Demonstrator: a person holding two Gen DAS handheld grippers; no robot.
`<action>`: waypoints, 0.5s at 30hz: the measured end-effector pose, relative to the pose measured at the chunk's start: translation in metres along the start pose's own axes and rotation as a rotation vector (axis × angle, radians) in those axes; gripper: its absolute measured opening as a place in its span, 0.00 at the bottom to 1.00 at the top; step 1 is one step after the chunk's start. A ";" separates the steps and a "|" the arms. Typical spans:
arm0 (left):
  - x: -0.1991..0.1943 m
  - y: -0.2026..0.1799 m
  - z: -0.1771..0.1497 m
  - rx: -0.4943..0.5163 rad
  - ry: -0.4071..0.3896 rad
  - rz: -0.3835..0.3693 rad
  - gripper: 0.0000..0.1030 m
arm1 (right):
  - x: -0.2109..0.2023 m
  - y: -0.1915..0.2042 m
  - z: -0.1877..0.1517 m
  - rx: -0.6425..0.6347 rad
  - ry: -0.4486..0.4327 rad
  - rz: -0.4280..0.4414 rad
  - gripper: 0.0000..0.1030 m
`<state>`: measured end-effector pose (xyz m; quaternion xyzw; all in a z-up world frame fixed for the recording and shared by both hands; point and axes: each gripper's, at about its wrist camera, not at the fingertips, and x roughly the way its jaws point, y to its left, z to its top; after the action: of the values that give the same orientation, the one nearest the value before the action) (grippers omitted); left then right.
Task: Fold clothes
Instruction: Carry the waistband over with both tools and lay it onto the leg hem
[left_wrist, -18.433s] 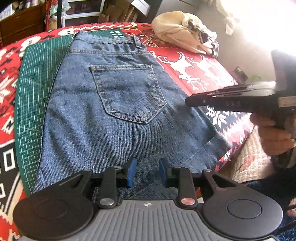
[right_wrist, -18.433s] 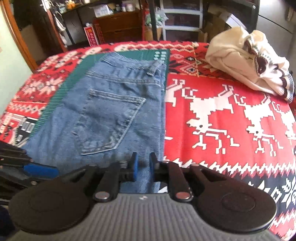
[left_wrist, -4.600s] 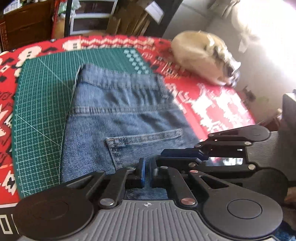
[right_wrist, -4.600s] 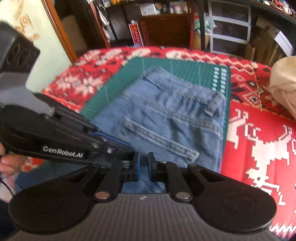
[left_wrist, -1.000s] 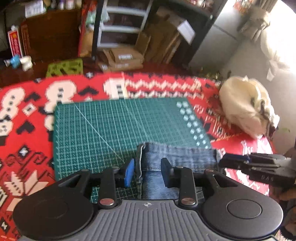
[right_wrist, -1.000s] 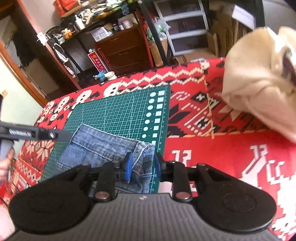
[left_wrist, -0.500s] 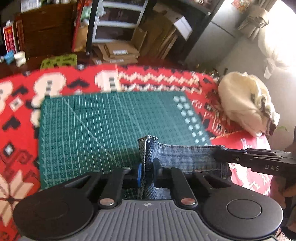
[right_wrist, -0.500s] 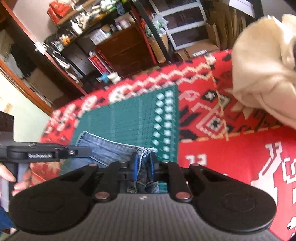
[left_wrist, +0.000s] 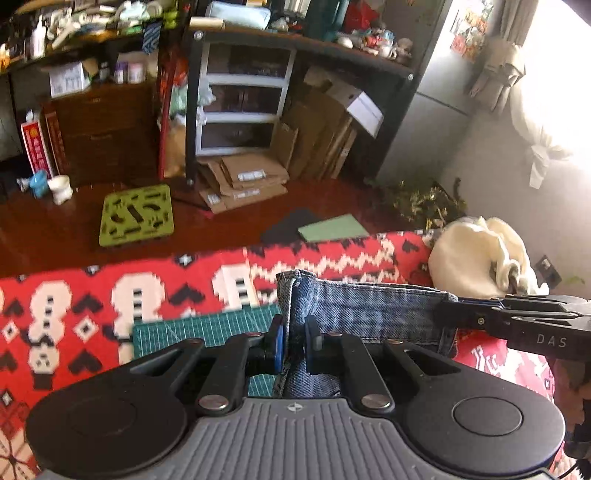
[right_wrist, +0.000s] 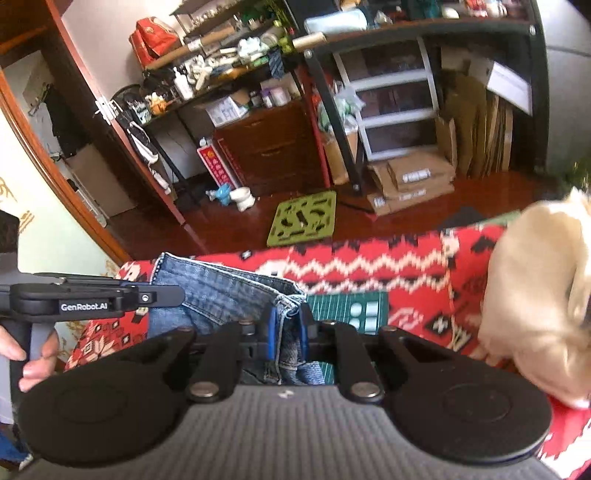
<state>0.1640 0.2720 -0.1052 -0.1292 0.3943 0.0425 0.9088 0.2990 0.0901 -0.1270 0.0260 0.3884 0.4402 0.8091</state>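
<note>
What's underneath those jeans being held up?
Under the lifted jeans a strip of green cutting mat shows, lying on the red patterned blanket. The hand-held grippers' black bodies block most of what lies directly below.

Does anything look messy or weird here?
One thing: a cream garment lies in a crumpled heap on the red patterned blanket, unfolded. The jeans look fine, lifted by their waistband between the left gripper and right gripper.

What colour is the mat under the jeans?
Green with a pale grid, the mat shows best in the left wrist view.
</note>
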 end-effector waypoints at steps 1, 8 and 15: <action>-0.003 0.000 0.002 0.002 -0.015 0.000 0.10 | -0.003 0.001 0.003 -0.002 -0.016 0.008 0.13; -0.035 -0.003 -0.005 0.066 -0.062 -0.042 0.10 | -0.036 0.016 -0.005 -0.133 -0.043 0.040 0.13; -0.076 -0.017 -0.059 0.186 -0.041 -0.100 0.10 | -0.089 0.040 -0.063 -0.332 -0.043 0.063 0.13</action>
<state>0.0735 0.2416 -0.0848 -0.0628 0.3709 -0.0370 0.9258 0.2025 0.0300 -0.1019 -0.0865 0.2920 0.5229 0.7961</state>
